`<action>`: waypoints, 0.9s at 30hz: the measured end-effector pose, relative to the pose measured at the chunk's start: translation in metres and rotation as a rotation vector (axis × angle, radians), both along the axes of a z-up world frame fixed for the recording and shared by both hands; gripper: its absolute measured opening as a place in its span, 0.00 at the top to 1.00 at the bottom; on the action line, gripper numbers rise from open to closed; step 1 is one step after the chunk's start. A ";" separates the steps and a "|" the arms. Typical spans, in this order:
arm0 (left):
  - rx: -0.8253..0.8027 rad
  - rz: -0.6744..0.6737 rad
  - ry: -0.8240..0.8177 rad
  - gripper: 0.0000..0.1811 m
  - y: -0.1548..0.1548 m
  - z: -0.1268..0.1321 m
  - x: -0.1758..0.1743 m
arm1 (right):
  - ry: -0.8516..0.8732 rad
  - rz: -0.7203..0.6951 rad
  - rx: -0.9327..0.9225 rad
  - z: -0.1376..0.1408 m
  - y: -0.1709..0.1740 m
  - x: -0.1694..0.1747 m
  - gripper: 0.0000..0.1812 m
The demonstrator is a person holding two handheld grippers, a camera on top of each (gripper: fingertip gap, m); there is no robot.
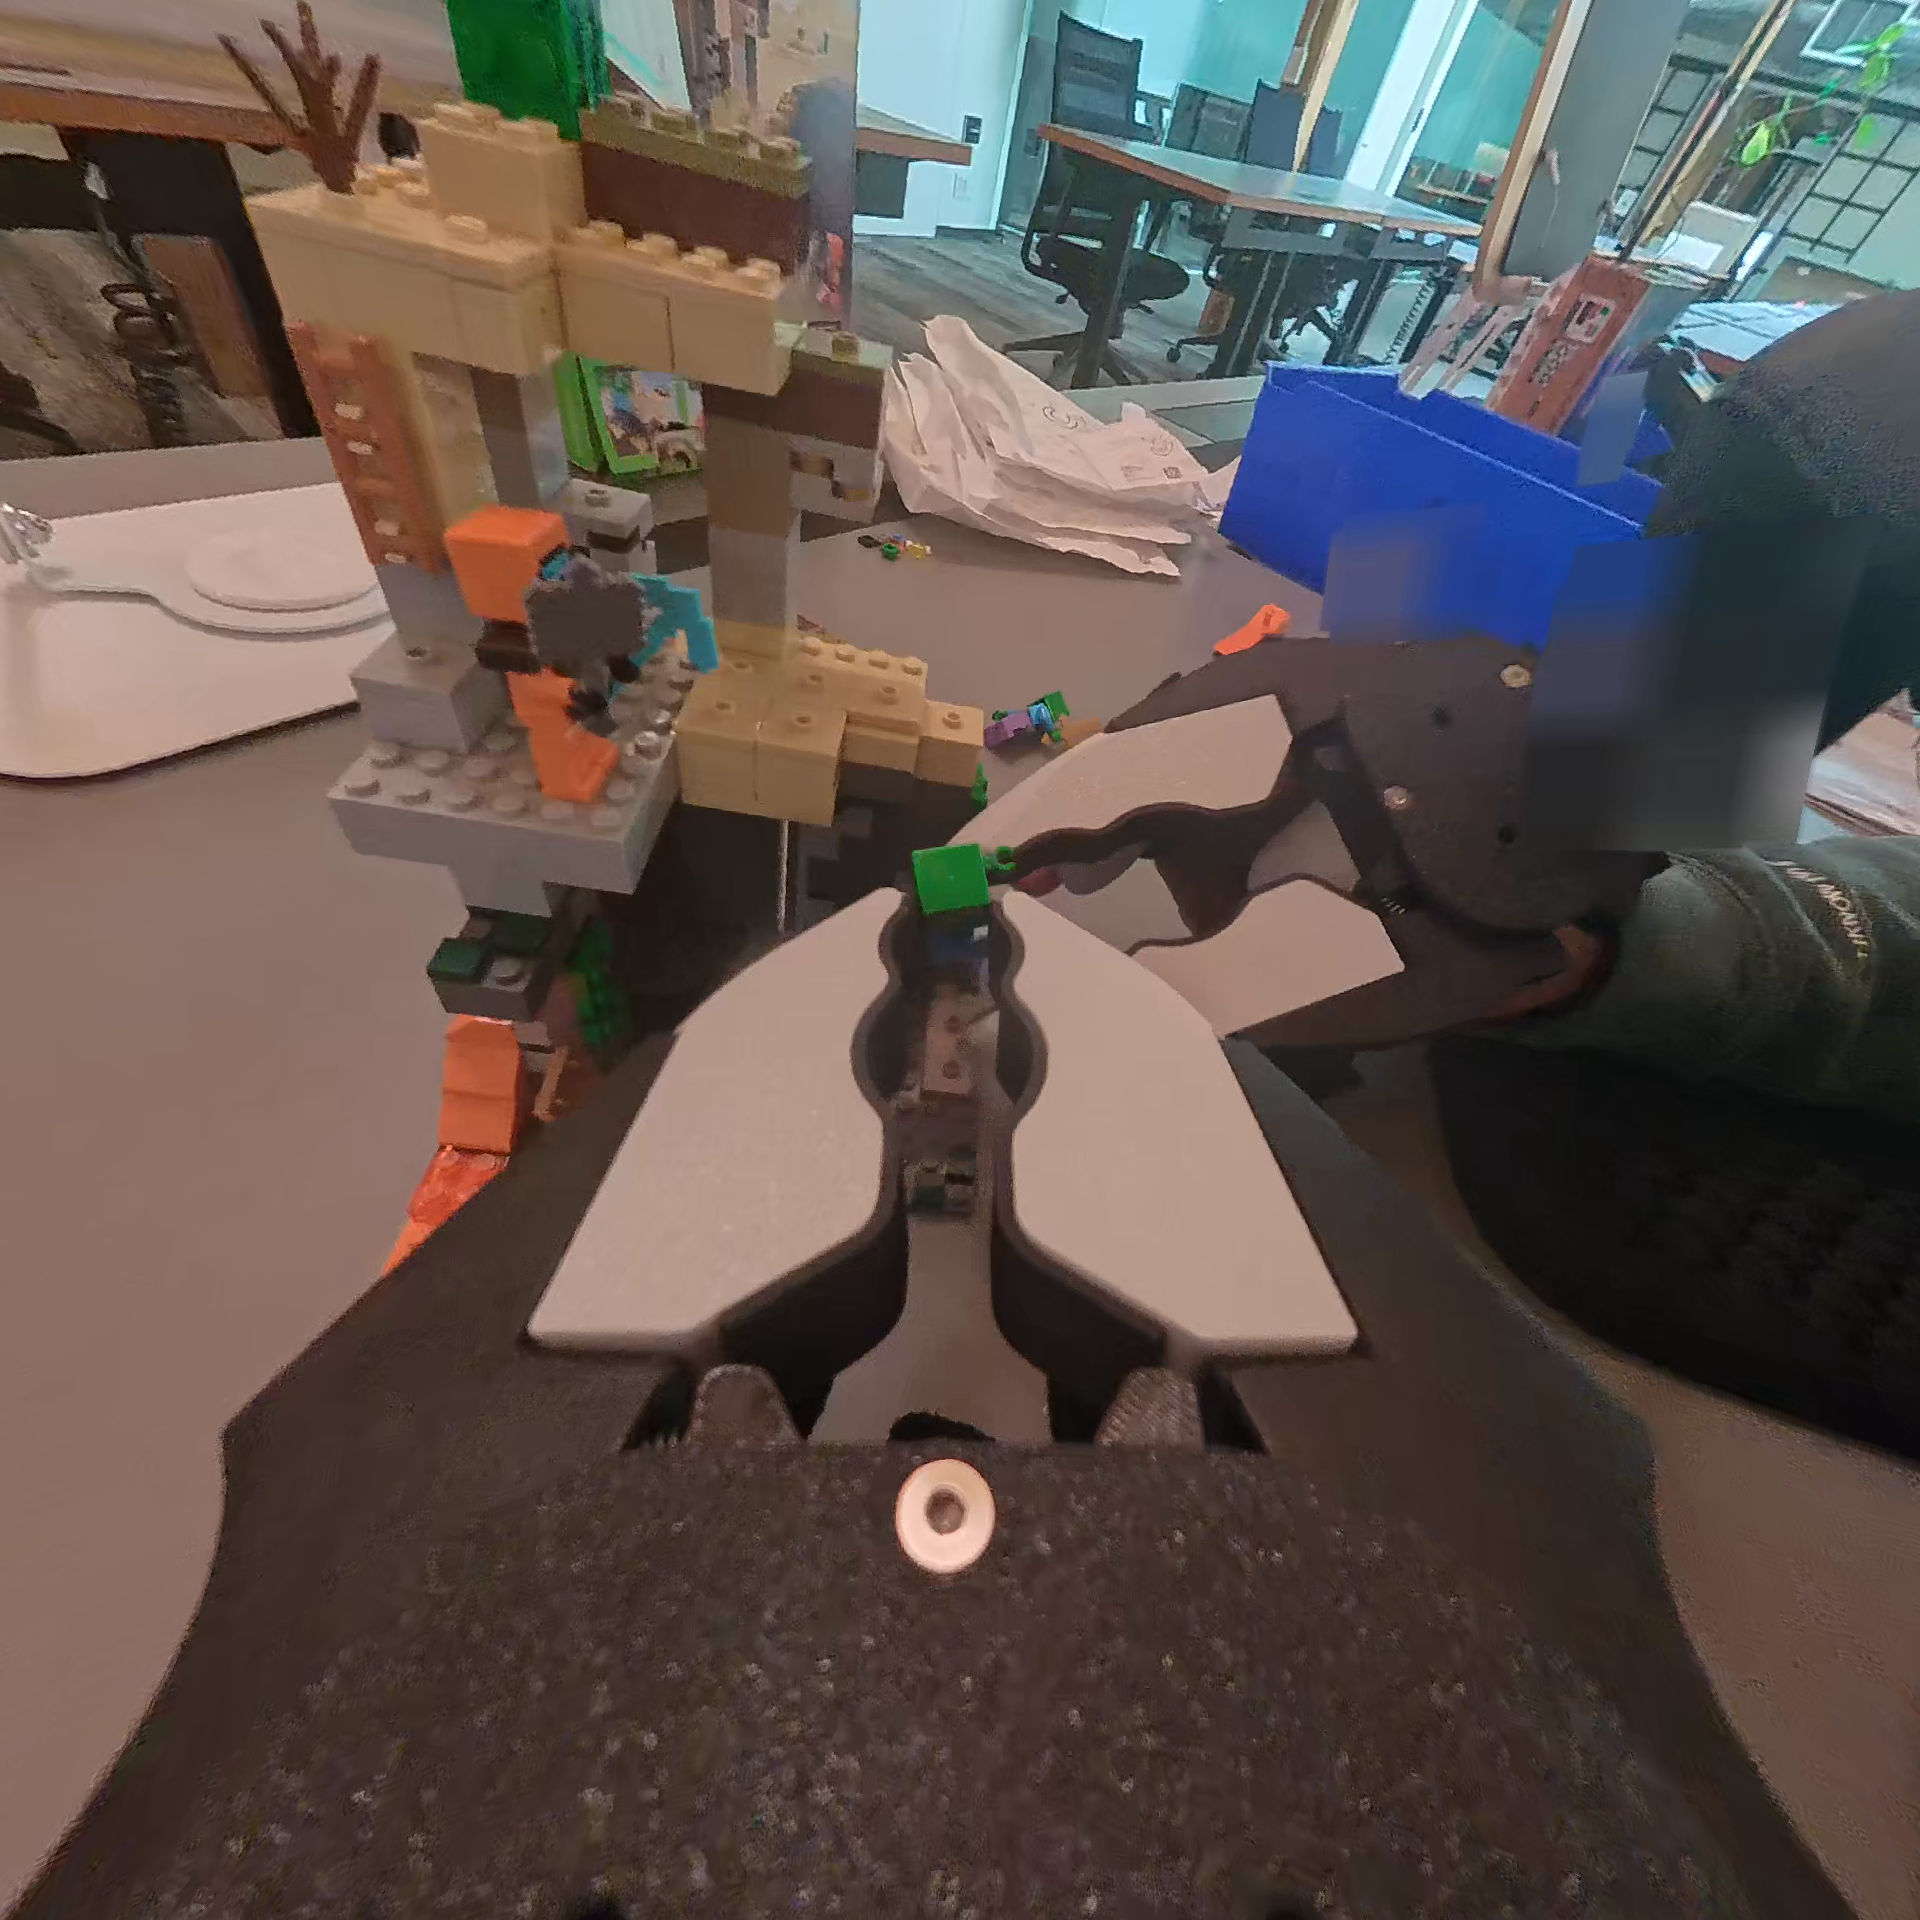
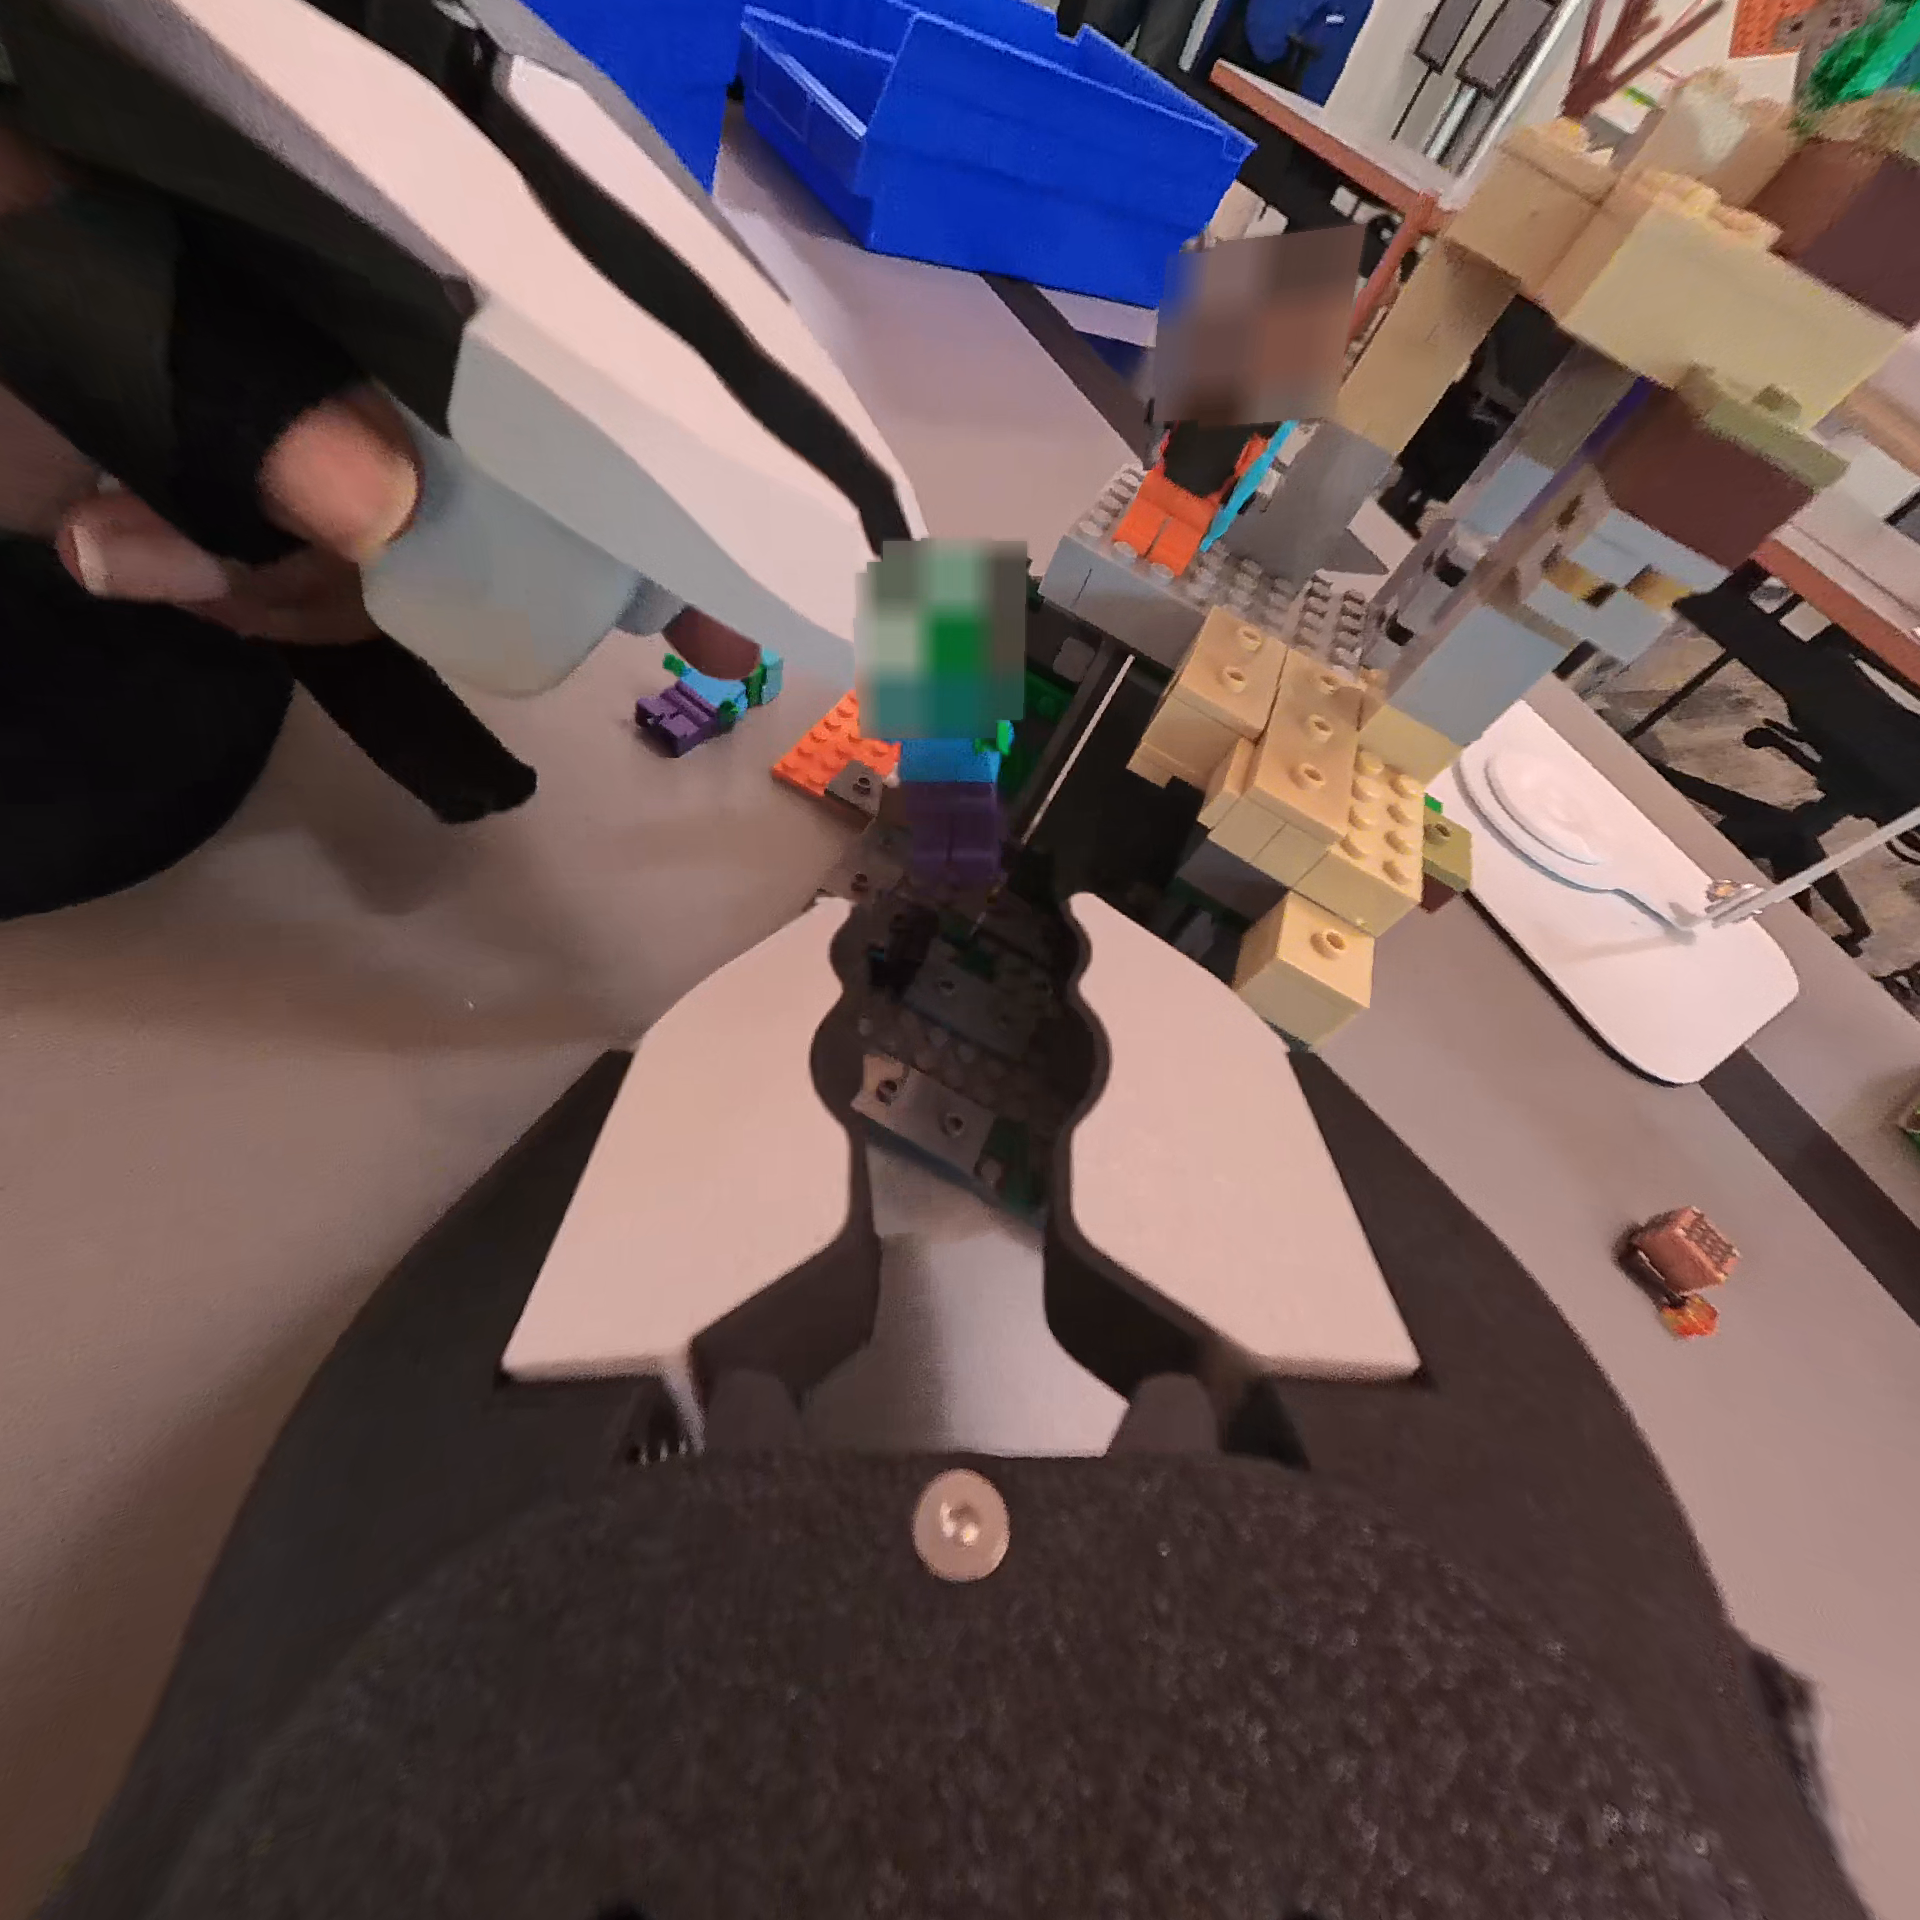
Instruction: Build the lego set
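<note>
A zombie figure point(image 1: 948, 883) with a green head, blue torso and purple legs stands on the dark base of the Lego build point(image 1: 520, 281). My left gripper point(image 1: 953, 920) is closed on the figure just below its head. In the right wrist view the figure point(image 2: 951, 800) stands just beyond my right gripper point(image 2: 956, 909), which is open and empty. The left gripper's fingers point(image 2: 644, 343) reach it from the upper left. The right gripper point(image 1: 1060, 899) comes in from the right, with one tip beside the figure's arm.
An orange figure point(image 1: 540, 665) stands on the build's grey platform. A second zombie figure point(image 2: 707, 701) and an orange plate point(image 2: 831, 743) lie on the table. A blue bin point(image 1: 1403, 478), crumpled white bags point(image 1: 1029, 447) and a white board point(image 1: 156, 644) stand around. A small brown piece point(image 2: 1678, 1257) lies at the right. About 4 cm separates my left fingertips from my right. It is some 20 cm from my right tips to the small brown piece point(image 2: 1678, 1257).
</note>
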State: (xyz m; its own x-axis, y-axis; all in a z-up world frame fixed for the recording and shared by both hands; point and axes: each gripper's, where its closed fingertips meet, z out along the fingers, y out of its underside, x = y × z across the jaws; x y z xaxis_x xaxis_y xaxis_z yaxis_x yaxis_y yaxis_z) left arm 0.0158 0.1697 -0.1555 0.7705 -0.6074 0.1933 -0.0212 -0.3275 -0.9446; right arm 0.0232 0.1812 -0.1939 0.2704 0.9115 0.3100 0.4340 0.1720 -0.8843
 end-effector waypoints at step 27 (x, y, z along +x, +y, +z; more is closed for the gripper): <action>0.045 0.053 0.092 0.95 0.007 -0.015 0.019 | 0.030 -0.049 -0.070 0.004 0.001 0.001 0.91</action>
State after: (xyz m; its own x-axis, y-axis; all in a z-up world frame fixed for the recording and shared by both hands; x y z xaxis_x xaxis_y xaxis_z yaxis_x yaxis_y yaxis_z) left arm 0.0347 0.1764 -0.1710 0.8149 -0.5721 0.0935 -0.0924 -0.2873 -0.9534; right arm 0.0241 0.1822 -0.1898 0.3237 0.9159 0.2372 0.4135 0.0886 -0.9062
